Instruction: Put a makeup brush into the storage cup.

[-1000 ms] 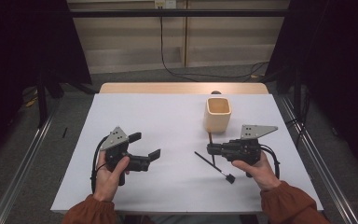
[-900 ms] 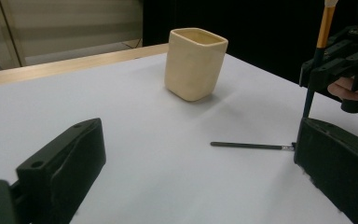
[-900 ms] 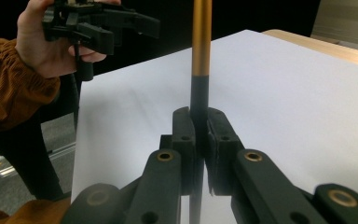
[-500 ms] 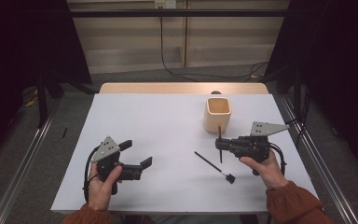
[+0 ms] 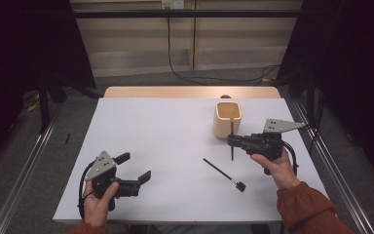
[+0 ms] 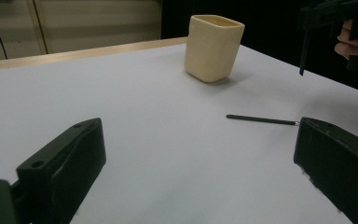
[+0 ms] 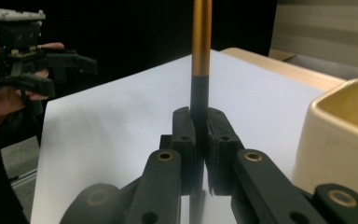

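Right tool (image 5: 232,140) lifted brush (image 5: 232,146) toward cup (image 5: 228,118)

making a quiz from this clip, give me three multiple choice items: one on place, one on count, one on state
1. Where is the loose brush?
A in the cup
B flat on the table
C on the floor

2. How many cups are on the table?
A one
B two
C three

3. What is the right gripper doing?
A open, holding nothing
B shut on a stick
C resting in the cup

Answers: B, it lies on the white top between the hands; A, one cream cup stands there; B, its jaws pinch the upright stick.
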{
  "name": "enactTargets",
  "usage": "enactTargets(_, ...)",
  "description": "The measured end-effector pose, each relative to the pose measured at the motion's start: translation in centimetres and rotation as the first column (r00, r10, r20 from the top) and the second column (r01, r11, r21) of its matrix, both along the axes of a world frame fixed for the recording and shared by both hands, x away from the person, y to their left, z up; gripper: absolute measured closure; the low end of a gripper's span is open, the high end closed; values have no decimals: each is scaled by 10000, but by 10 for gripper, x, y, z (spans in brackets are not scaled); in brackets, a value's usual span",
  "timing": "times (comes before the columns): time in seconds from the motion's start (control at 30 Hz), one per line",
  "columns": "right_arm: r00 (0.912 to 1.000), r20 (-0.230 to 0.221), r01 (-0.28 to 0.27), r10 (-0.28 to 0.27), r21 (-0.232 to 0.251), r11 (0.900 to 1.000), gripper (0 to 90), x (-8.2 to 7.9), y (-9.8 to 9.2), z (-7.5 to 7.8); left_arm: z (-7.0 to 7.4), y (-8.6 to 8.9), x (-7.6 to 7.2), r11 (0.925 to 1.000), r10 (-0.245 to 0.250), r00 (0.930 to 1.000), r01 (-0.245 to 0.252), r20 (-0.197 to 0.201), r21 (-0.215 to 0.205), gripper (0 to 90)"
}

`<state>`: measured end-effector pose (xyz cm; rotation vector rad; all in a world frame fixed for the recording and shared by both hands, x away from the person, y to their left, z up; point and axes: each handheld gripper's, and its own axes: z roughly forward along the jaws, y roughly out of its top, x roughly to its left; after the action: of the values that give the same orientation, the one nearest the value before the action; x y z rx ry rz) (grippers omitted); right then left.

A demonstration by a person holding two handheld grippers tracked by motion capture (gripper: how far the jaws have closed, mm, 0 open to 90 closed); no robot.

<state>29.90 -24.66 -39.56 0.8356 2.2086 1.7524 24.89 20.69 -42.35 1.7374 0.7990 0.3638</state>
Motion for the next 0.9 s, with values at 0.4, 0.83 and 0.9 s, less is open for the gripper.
enactTargets(0.4,9982,494,326,-332,141,9994,833,21,2,30,-9,0,-2,9995,-179,9998,176,124,273,14)
enactTargets(0.83,9936,657,911,-914,83,9958,833,45,-2,45,-8,5,-1,9999,17,9998,-20,217,143,14)
enactTargets(0.9,9922,699,1030,-1035,101,9946,834,50,-3,47,-7,6,-1,9999,8,9997,-11,233,159,14)
